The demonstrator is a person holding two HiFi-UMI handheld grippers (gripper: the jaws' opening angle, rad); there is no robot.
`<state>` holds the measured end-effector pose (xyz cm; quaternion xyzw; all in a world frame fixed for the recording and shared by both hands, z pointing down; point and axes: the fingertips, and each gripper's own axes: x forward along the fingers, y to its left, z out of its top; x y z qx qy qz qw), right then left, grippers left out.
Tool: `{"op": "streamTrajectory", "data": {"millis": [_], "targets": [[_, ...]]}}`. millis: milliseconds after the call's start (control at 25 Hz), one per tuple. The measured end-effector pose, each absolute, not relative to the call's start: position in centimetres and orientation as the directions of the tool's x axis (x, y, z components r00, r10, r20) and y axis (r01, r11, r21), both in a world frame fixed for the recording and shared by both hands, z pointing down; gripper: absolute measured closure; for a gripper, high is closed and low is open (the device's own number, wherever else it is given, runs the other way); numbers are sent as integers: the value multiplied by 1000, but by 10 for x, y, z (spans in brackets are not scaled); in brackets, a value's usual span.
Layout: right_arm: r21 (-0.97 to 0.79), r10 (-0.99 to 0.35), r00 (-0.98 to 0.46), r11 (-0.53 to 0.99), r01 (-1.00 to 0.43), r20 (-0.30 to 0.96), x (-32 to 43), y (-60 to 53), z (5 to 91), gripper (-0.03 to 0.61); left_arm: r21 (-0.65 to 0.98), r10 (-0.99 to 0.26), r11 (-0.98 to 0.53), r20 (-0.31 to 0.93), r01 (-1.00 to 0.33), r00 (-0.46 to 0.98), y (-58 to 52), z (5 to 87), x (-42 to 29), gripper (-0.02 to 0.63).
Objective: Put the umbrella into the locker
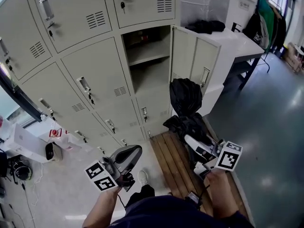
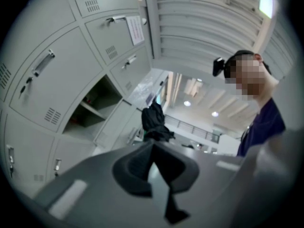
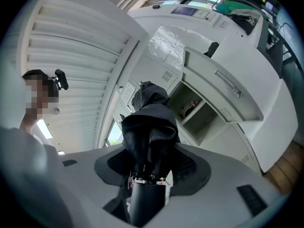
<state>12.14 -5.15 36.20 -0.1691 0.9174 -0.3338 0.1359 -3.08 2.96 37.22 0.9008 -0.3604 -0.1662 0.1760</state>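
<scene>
Left tongs [image 2: 153, 148]: closed tip to tip, nothing in them, held low in front of the locker bank.
Right tongs [image 3: 152, 167]: clamped on the black umbrella [image 3: 149, 127] just above its handle.
Umbrella: folded, sticking up out of the right tongs, pointing toward the open locker [image 1: 148, 56], outside it.
Open locker: door [image 1: 190, 56] swung right, shelf inside.

umbrella [image 1: 186, 98] black; lockers [image 1: 90, 65] pale beige-grey, dark vent slots; left gripper [image 1: 134, 152] and right gripper [image 1: 191, 141] grey, dark pads, cubes with black-and-white square markers; slatted platform [image 1: 171, 163] brown wood; floor [image 1: 270, 127] glossy grey-green; person's top [image 1: 161, 213] navy
</scene>
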Motion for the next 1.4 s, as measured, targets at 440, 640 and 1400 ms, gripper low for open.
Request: {"op": "streamTrajectory", "data": {"millis": [440,640,1400], "targets": [[-471,-590,-804,689,-551,77,25,-205,363,368,405,-662,-717,-140,-567,736,-68,380,-127,614],[-366,-669,-724,640,-675,166,-16,-271,361,368,427,-617,-745,-150,-513,772,-94,388,-160,614],[165,-841,-384,471,-867,382,-94,-463,334,368,446,-498,-809,-174,-383,849,-125,398,-188,614]]}}
